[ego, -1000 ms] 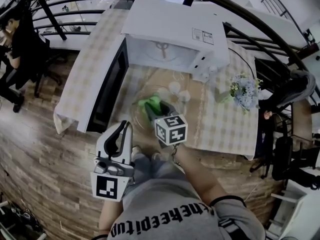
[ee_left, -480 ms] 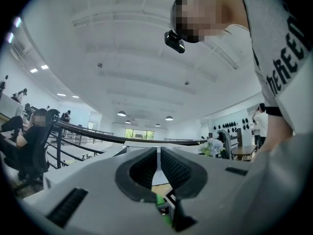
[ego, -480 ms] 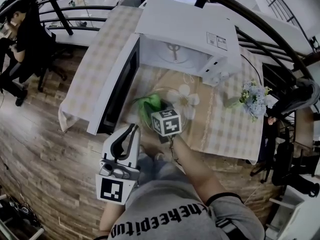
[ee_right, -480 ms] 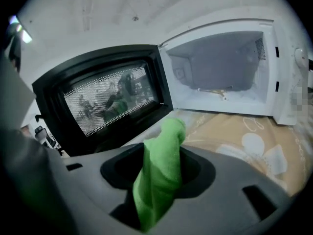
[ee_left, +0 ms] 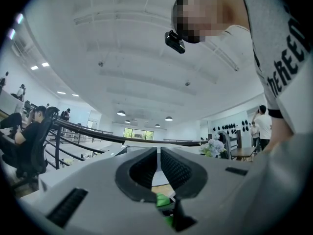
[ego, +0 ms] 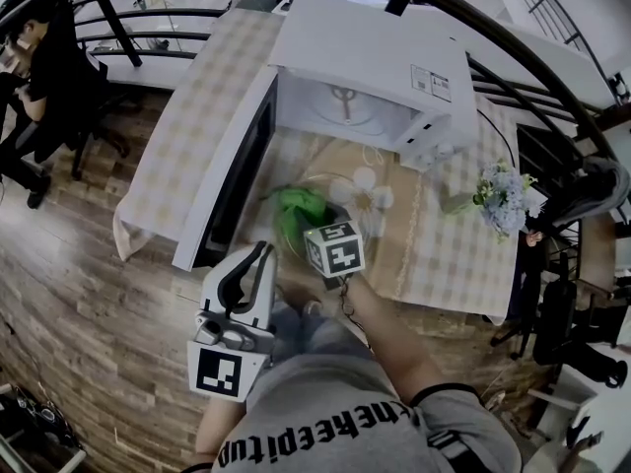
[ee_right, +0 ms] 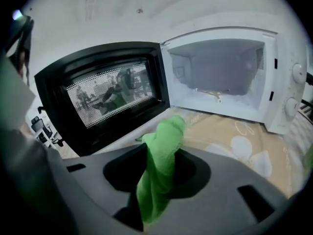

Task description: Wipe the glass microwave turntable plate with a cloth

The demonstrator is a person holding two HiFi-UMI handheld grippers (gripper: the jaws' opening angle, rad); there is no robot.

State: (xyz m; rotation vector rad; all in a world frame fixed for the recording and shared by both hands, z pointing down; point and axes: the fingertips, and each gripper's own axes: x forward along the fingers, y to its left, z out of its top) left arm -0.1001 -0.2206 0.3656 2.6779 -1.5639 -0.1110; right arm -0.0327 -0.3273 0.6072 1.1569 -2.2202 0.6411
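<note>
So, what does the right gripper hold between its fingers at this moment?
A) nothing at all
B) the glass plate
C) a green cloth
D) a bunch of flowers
C: in the right gripper view the green cloth stands pinched between the fingers of the right gripper, in front of the open microwave.

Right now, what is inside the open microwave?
Inside the microwave, only a small turntable support lies on the floor, and nothing else shows in there. The back corners are too dim to check. The right gripper holds the green cloth outside it.
</note>
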